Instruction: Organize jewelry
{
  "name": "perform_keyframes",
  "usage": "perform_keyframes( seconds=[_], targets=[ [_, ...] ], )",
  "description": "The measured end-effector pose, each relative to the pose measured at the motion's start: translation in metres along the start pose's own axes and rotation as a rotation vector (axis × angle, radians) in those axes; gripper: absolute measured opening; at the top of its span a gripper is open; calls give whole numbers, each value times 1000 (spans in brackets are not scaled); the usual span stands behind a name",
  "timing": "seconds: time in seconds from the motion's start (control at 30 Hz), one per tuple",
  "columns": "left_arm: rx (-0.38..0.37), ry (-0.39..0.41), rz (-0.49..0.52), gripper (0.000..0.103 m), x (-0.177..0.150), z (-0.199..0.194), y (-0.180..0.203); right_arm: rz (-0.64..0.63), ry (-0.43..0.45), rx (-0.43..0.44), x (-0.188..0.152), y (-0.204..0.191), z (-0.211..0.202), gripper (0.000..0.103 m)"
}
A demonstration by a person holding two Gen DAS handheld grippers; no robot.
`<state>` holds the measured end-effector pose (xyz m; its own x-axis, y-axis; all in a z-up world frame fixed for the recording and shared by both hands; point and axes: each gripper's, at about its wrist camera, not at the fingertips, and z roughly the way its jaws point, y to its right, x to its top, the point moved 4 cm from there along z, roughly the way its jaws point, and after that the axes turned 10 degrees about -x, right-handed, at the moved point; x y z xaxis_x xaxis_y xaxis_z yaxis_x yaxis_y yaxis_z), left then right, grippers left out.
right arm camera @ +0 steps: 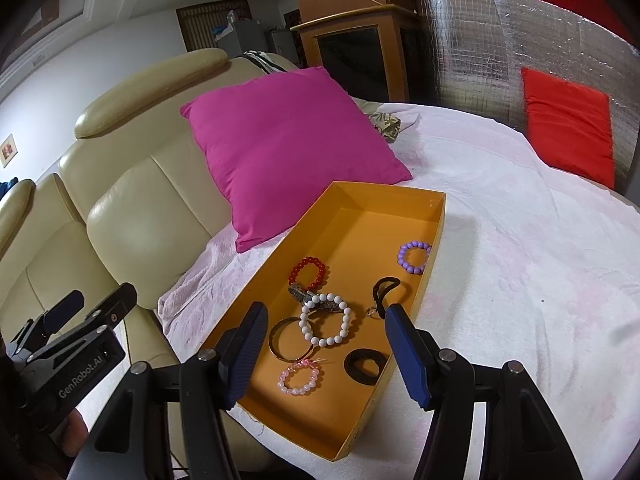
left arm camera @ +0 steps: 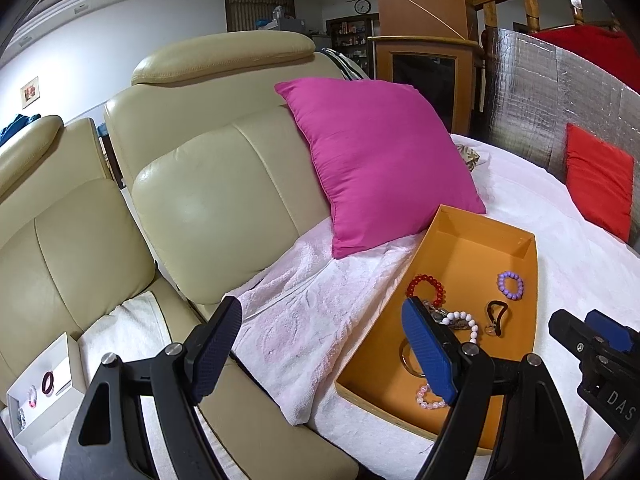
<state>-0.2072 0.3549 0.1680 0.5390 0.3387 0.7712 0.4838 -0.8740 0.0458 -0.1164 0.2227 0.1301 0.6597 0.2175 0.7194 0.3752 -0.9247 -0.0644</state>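
An orange tray [right arm camera: 436,216] [left arm camera: 532,268] lies on the white towel. In it are a red bead bracelet [right arm camera: 308,270], a purple one [right arm camera: 415,257], a white one [right arm camera: 326,319], a pink one [right arm camera: 300,379], a gold bangle [right arm camera: 286,338], a black band [right arm camera: 366,365] and a dark looped piece [right arm camera: 385,290]. My right gripper [right arm camera: 324,354] is open and empty, held over the tray's near end. My left gripper [left arm camera: 324,354] is open and empty, left of the tray above the towel. A small white box [left arm camera: 42,390] with a few bracelets sits at far left.
A pink cushion [right arm camera: 288,148] leans on the cream leather sofa [left arm camera: 224,184] behind the tray. A red cushion [right arm camera: 568,120] rests against a silver foil panel [right arm camera: 492,40] at the right. White towel [right arm camera: 520,260] covers the seat to the right.
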Motion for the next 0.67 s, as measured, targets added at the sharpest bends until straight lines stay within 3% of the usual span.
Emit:
perform_keyframes(
  seconds=[0.5, 0.67],
  targets=[
    [24, 5, 12, 82, 0, -4, 13, 17, 20, 33, 3, 7, 2, 65],
    [-69, 29, 142, 82, 0, -10, 70, 107, 51, 9, 6, 59, -11, 65]
  ],
)
